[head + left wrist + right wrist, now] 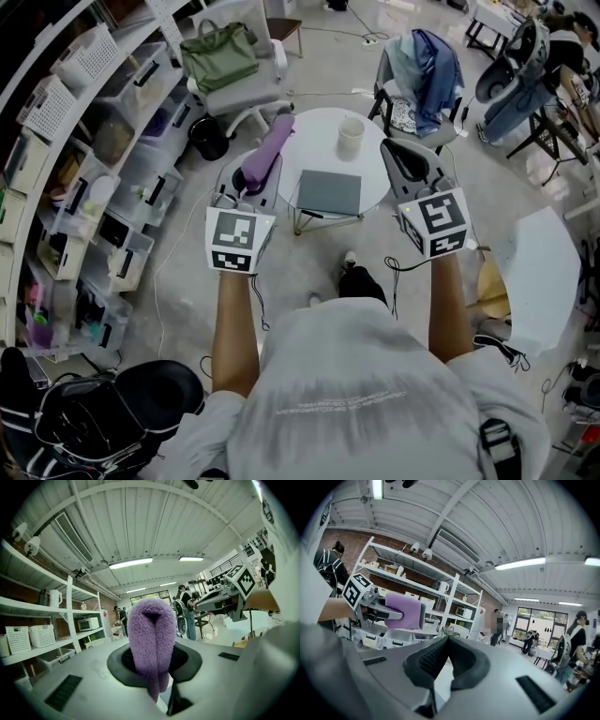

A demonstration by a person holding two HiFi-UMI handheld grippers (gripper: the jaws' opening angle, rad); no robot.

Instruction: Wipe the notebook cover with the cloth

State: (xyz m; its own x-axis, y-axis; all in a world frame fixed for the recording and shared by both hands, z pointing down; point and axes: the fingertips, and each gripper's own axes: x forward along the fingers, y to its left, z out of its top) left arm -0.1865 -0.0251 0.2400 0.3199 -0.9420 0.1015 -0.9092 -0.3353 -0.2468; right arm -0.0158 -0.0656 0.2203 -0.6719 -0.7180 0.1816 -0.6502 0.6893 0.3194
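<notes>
A grey notebook (329,192) lies closed on the small round white table (319,131), towards its near edge. My left gripper (251,183) is held above the table's left side, shut on a fluffy purple cloth (269,148) that sticks out past its jaws. In the left gripper view the cloth (151,639) fills the gap between the jaws. My right gripper (401,155) hovers over the table's right edge, shut with nothing in it; its pads (440,656) meet. Both gripper views look up towards the ceiling, so the notebook is hidden in them.
A white cup (351,136) stands at the back of the table. Behind are a chair with a green bag (220,54) and a chair with blue clothing (424,66). Shelves with bins (84,187) line the left, with a black bucket (208,139) beside them. People (187,609) stand far off.
</notes>
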